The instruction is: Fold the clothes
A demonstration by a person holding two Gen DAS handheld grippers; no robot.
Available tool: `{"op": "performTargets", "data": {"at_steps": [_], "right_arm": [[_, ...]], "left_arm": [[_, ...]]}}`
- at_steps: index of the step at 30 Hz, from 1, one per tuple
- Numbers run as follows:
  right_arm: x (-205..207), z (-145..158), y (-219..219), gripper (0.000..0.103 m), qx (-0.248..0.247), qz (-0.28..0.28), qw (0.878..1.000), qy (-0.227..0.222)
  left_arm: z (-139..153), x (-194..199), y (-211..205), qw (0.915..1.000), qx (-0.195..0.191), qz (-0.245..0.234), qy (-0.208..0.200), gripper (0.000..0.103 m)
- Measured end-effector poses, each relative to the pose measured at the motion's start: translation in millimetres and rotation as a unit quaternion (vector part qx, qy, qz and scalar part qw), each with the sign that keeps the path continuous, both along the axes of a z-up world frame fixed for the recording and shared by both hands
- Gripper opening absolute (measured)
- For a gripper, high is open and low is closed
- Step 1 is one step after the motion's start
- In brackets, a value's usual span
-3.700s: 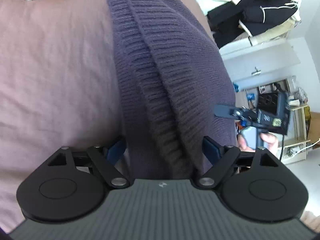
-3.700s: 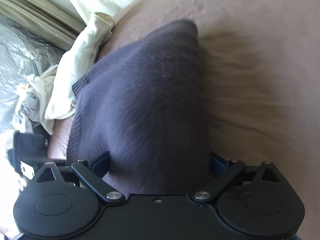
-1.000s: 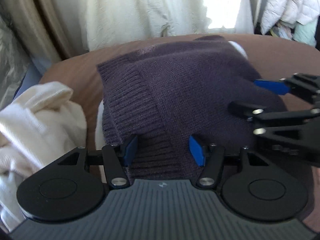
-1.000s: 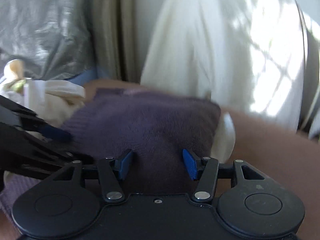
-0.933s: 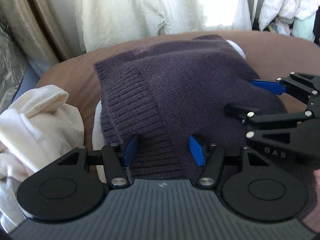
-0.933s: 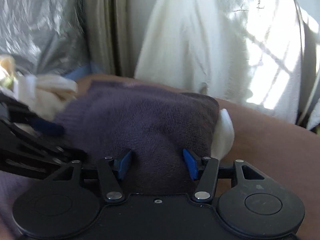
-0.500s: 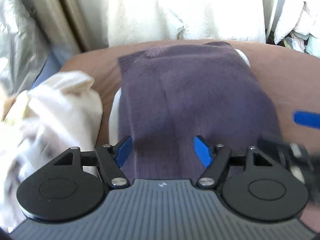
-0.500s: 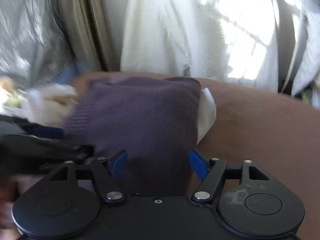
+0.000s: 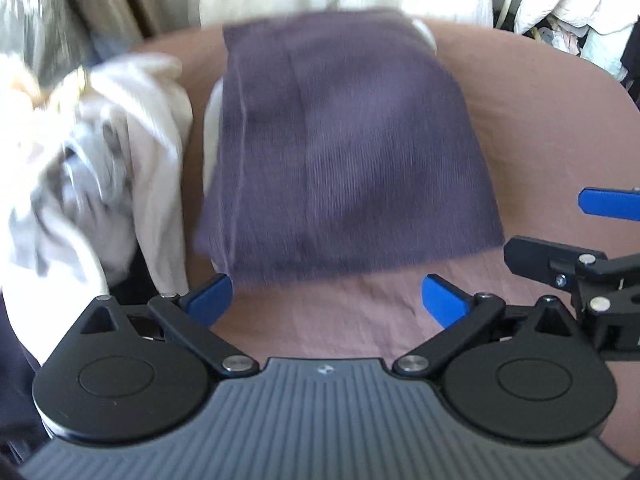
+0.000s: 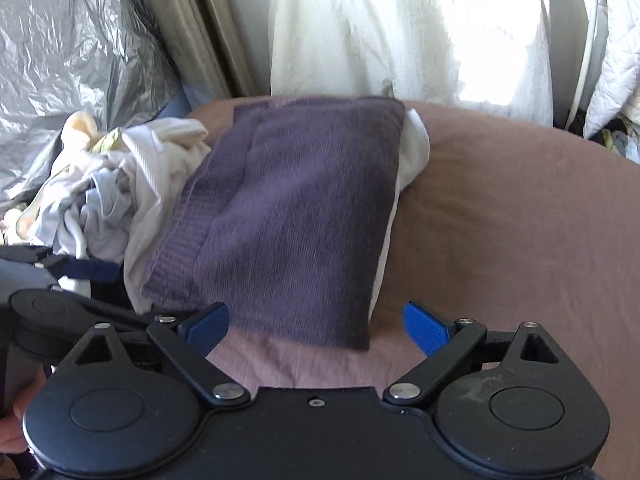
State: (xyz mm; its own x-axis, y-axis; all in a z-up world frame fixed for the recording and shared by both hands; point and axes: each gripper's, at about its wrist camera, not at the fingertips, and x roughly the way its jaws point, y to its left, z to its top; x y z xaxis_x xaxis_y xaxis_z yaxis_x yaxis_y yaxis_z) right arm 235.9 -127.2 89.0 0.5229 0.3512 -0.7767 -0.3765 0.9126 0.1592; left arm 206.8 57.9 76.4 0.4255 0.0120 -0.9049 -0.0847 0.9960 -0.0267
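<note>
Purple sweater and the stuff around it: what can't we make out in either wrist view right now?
- White garment under the purple sweater: only its edges show, the sweater covers the rest.
- Sweater knit in the left wrist view: motion blur.
- Pile of light clothes: tangled, separate items unclear; cut off by the left edge.
- Left gripper, right gripper: both open, empty.

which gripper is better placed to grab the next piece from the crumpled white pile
Left, probably. The crumpled white clothes pile lies on the left gripper's own side, close by; the right gripper would cross the folded purple knit sweater. Both are open.
</note>
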Motion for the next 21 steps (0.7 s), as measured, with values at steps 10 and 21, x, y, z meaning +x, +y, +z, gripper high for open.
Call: {"op": "performTargets", "data": {"at_steps": [10,21], "right_arm": [[-36,-11,14,0.097,-0.032,-0.005,0.999,-0.003],[-41,-4,6,0.097,-0.034,-0.010,0.999,-0.024]], "left_arm": [[-1,-27,10,0.9990,0.005,0.031,-0.032,0.103],[0,-45,6,0.9990,0.007,0.024,-0.037,0.103]]}}
